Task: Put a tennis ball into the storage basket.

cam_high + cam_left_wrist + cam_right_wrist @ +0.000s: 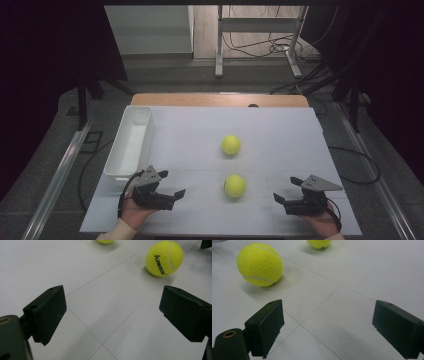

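Two yellow tennis balls (235,185) (231,145) apart on mat.

White work surface (280,130) laid over a wooden desk (220,99), whose far edge shows as a tan strip. Thin seams divide the white surface into panels. Grey floor (200,75) beyond the far edge, with a white metal frame (257,25) standing on it and dark cables (280,47) coiled at its feet. Metal rails (60,170) flank the desk's left and right sides. Black curtains (45,50) enclose the scene on either side; lighting is even from above
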Available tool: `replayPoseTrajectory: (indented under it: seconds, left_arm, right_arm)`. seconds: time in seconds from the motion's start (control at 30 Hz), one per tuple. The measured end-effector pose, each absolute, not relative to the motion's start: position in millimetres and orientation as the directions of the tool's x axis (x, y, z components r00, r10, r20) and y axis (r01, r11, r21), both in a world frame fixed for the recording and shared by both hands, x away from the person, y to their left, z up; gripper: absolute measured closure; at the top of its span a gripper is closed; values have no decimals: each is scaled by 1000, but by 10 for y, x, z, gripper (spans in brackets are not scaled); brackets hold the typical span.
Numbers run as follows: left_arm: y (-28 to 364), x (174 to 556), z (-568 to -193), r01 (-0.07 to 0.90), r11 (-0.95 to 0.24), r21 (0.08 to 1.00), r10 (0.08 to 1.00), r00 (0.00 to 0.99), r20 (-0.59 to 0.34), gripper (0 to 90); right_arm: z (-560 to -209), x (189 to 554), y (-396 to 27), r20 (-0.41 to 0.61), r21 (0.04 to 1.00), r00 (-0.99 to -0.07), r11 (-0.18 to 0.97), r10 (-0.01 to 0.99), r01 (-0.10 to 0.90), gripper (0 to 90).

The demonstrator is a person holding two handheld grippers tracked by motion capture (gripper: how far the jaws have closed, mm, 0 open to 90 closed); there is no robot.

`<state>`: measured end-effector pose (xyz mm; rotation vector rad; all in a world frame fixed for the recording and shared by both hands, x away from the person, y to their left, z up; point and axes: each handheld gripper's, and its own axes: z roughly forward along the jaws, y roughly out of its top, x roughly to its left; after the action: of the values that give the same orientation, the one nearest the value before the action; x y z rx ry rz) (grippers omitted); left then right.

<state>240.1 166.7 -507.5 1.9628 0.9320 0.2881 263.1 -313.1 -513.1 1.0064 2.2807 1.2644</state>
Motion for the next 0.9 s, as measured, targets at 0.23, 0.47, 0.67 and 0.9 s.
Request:
replayPoseTrajectory:
  seconds: [0.23, 0.47, 0.67, 0.9]
  left_arm:
    - [1632, 2442, -4999, 500, -278, 821, 693, 696, -189, 81]
    - [1556, 2465, -4974, 491, -294, 820, 683, 708, -179, 82]
    - [1474, 2480, -4941, 475, -314, 822, 673, 722, -160, 82]
    - [1374, 2513, -4899, 461, -330, 824, 655, 740, -152, 82]
  right_arm:
    - [-5136, 2634, -3128, 37, 836, -687, 354, 726, 419, 104]
    - [-5141, 2637, -3126, 37, 833, -689, 358, 724, 421, 104]
    - [-5141, 2638, -3125, 35, 832, -690, 361, 723, 420, 104]
    - [-5142, 2638, -3127, 35, 832, -690, 361, 723, 421, 104]
